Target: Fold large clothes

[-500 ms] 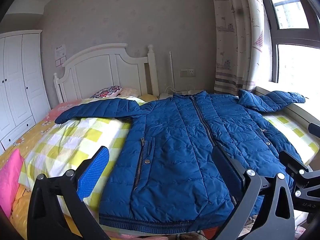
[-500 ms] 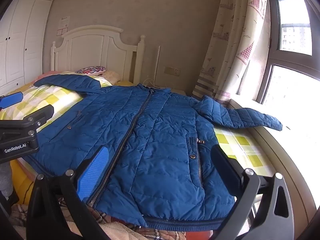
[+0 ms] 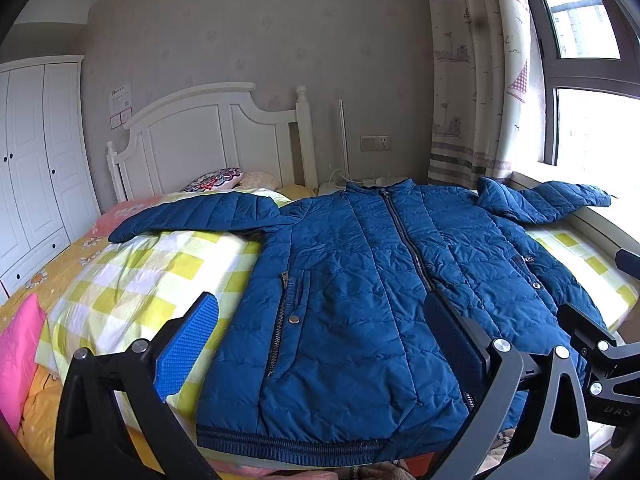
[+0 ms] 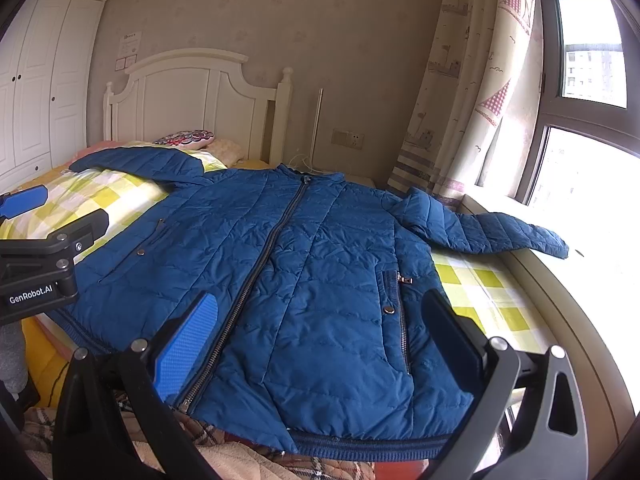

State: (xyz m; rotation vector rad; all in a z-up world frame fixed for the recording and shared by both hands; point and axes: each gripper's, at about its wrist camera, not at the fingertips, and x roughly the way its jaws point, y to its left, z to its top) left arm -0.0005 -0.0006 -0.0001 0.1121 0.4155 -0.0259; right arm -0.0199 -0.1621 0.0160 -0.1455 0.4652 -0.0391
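Observation:
A blue quilted jacket (image 3: 360,280) (image 4: 312,272) lies flat and zipped on the bed, front side up, hem toward me and both sleeves spread out sideways. My left gripper (image 3: 320,344) hovers open above the hem on the jacket's left half, nothing between its fingers. My right gripper (image 4: 320,344) hovers open above the right half near the pocket, also holding nothing. In the right wrist view the left gripper (image 4: 36,240) shows at the left edge. Part of the right gripper (image 3: 600,360) shows at the right edge of the left wrist view.
Under the jacket is a yellow-green checked quilt (image 3: 132,280) on a bed with a white headboard (image 3: 208,136). Pillows (image 3: 216,180) lie at the head. A white wardrobe (image 3: 36,168) stands left; a windowsill (image 4: 560,304) and curtain (image 4: 452,100) lie to the right. A plaid blanket (image 4: 240,456) sits below the hem.

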